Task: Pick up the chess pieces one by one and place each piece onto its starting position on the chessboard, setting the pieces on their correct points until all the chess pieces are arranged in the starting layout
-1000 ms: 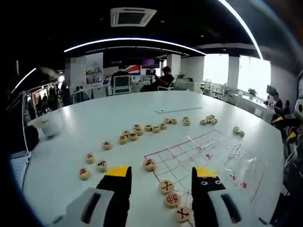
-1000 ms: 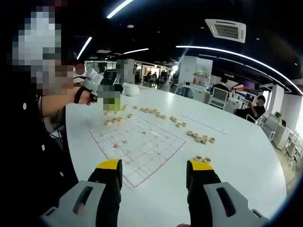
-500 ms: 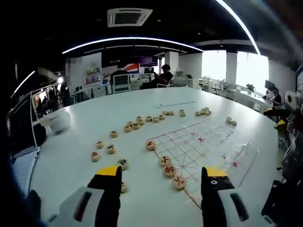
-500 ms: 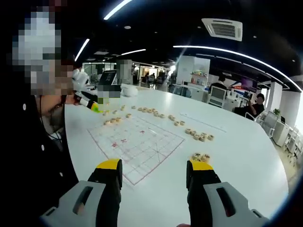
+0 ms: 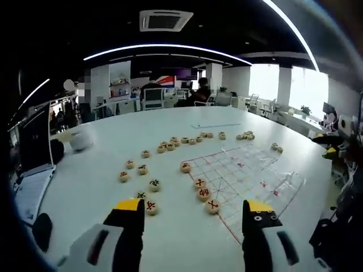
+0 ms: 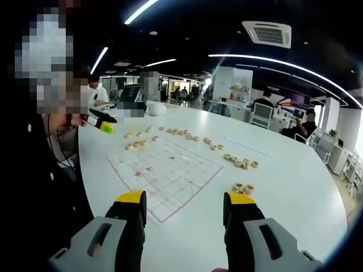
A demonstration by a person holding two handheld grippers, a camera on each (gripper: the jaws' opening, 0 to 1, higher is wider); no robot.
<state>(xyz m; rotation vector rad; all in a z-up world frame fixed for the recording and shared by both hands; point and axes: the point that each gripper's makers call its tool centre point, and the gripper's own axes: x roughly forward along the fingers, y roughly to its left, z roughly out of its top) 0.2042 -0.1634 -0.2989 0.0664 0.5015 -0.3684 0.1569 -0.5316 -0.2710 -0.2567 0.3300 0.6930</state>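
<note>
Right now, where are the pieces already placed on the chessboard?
In the left gripper view, four placed pieces sit in a row along the chessboard edge nearest the loose pieces to its left.

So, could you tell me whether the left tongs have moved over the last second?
Yes. The left tongs have pulled back from the chessboard toward the person.

A laptop (image 5: 31, 150) sits open on the white table (image 5: 102, 153).
</note>
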